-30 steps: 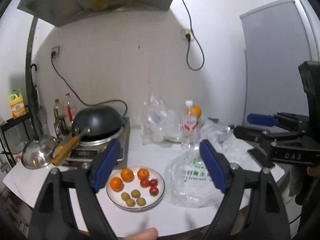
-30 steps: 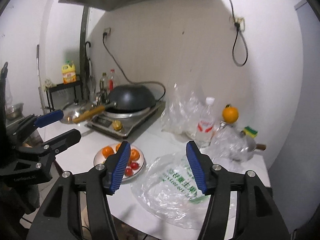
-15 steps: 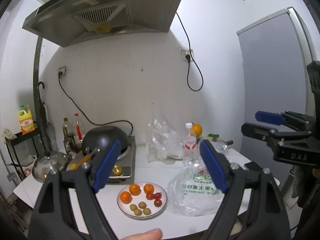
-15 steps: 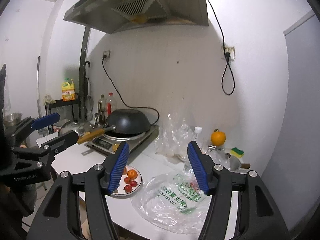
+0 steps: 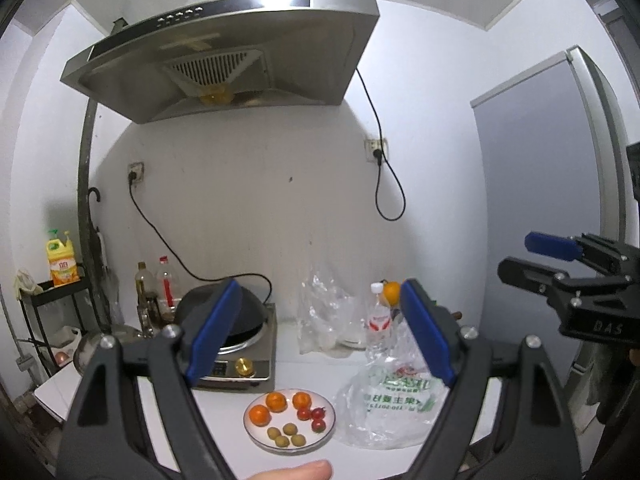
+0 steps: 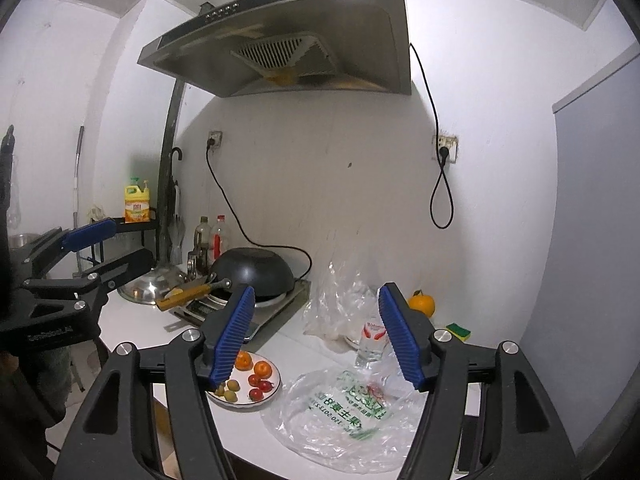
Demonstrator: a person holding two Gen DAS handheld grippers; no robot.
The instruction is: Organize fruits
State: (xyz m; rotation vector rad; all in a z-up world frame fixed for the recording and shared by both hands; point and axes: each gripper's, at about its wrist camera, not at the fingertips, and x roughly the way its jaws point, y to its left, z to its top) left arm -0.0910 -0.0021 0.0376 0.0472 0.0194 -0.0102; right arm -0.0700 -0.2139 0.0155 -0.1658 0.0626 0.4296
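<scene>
A white plate (image 5: 329,435) (image 6: 240,403) lies near the counter's front edge. It carries three oranges (image 5: 276,402), three cherry tomatoes (image 5: 312,416) and several small green fruits (image 5: 286,434), each kind grouped together. Beside it on the right lies a crumpled printed plastic bag (image 5: 392,408) (image 6: 344,408). One more orange (image 5: 391,291) (image 6: 421,304) sits at the back by the wall. My left gripper (image 5: 320,290) (image 6: 120,245) hangs open and empty, well above and back from the plate. My right gripper (image 6: 317,294) (image 5: 534,257) is held level too, its jaws opening with nothing between them.
A black wok (image 6: 252,276) sits on an induction cooker (image 5: 244,364) at the left, under a range hood (image 5: 224,52). A water bottle (image 5: 378,326), clear bags (image 6: 340,300), a sponge (image 6: 458,330), a steel lid (image 6: 148,288) and oil bottles (image 5: 154,292) crowd the back. A fingertip (image 5: 304,472) shows at the bottom edge.
Both grippers have risen and drawn back from the counter, so the plate and bag look smaller and lower. The right jaws stand wider apart than before.
</scene>
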